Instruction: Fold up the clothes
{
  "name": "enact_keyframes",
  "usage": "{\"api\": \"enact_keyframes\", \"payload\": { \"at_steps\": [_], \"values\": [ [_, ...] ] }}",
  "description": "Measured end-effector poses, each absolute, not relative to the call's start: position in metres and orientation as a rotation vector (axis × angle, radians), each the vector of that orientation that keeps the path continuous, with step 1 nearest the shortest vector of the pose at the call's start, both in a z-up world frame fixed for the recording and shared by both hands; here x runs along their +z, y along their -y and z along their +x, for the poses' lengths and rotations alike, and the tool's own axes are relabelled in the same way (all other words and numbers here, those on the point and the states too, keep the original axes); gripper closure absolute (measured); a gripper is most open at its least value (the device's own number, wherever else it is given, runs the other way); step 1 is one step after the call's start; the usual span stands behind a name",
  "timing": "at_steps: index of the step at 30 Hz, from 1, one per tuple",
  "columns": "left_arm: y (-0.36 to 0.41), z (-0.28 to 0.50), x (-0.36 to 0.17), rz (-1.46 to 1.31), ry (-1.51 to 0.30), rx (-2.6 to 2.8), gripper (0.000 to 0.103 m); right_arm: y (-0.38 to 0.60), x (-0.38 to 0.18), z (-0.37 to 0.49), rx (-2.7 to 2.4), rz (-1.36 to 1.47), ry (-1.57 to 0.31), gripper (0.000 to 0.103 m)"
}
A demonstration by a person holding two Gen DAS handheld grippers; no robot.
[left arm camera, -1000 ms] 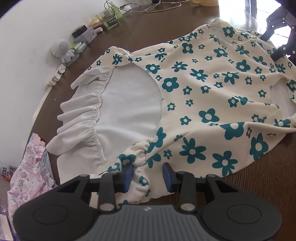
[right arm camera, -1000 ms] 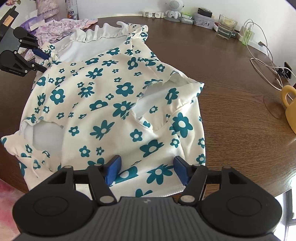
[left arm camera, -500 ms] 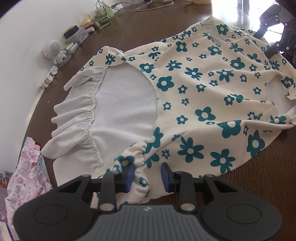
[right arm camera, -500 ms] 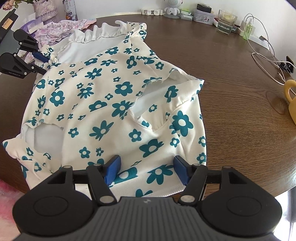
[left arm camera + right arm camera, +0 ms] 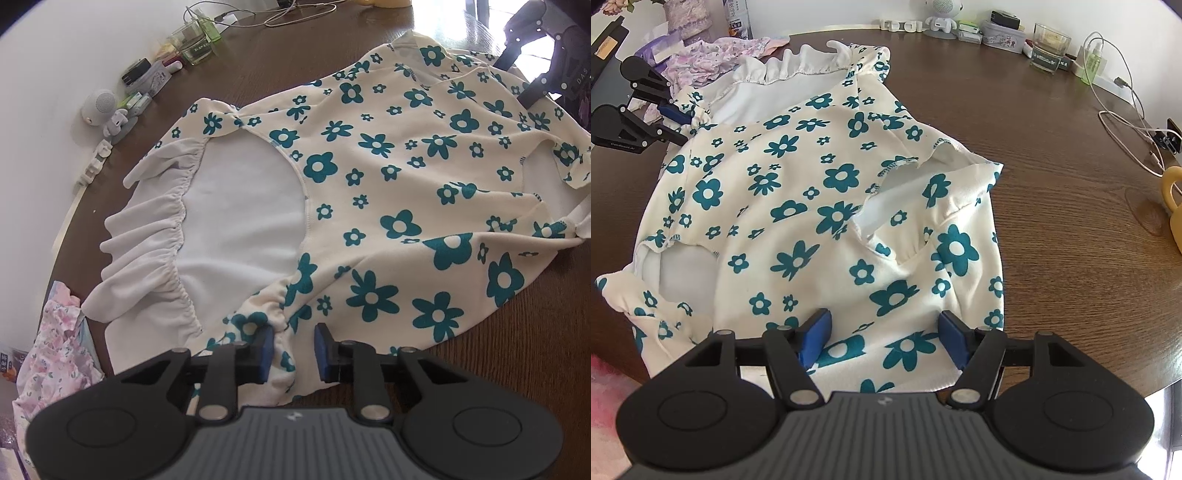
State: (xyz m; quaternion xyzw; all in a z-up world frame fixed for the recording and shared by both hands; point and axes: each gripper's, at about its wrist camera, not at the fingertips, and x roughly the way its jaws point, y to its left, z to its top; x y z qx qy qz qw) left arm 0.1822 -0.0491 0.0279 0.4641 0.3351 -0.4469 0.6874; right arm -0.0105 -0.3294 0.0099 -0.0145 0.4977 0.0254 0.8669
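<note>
Lying spread across a dark wooden table (image 5: 1071,192), a cream top with teal flowers (image 5: 388,177) fills most of both views. The left gripper (image 5: 293,349) sits low at the gathered shoulder of the top, its blue pads a little apart with a bunched fold of fabric between them; whether the pads actually press the cloth cannot be told. Just ahead and to the left of this gripper, the top's white inner lining and its ruffled white collar (image 5: 147,236) lie exposed. Farther left, at the table's edge, lies a pink floral garment (image 5: 55,354).

The right gripper (image 5: 884,341) rests over the hem at the opposite end of the top, its blue pads held wide apart with flat fabric lying between them, unclamped. Ahead of it a sleeve lies folded over the body of the top. Far ahead and to the right stand a glass (image 5: 1049,48) and a white cable (image 5: 1123,103); a yellow mug (image 5: 1172,206) stands at the right edge.
</note>
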Motion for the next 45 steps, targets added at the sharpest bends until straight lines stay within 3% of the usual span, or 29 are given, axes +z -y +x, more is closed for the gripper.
{"api": "enact_keyframes", "payload": {
  "at_steps": [1,3,18,36,40,45],
  "values": [
    [0.049,0.181,0.027,1.035,-0.756,-1.002,0.098,0.33,0.011,-0.009,0.058,-0.037,-1.043,0.061],
    [0.051,0.176,0.026,1.043,-0.753,-0.985,0.098,0.333,0.012,-0.005,0.062,-0.059,-1.046,0.066],
    [0.063,0.131,0.028,0.963,-0.848,-0.803,0.099,0.382,0.009,0.054,0.177,-0.199,-1.014,0.066],
    [0.1,0.007,0.026,0.774,-0.966,-0.399,0.1,0.387,0.004,0.147,0.526,-0.415,-0.932,0.066],
    [0.108,-0.012,0.027,0.747,-0.978,-0.348,0.1,0.374,0.003,0.156,0.584,-0.458,-0.903,0.082],
    [0.11,-0.018,0.026,0.71,-0.997,-0.308,0.1,0.369,0.001,0.166,0.627,-0.473,-0.881,0.083]
  ]
}}
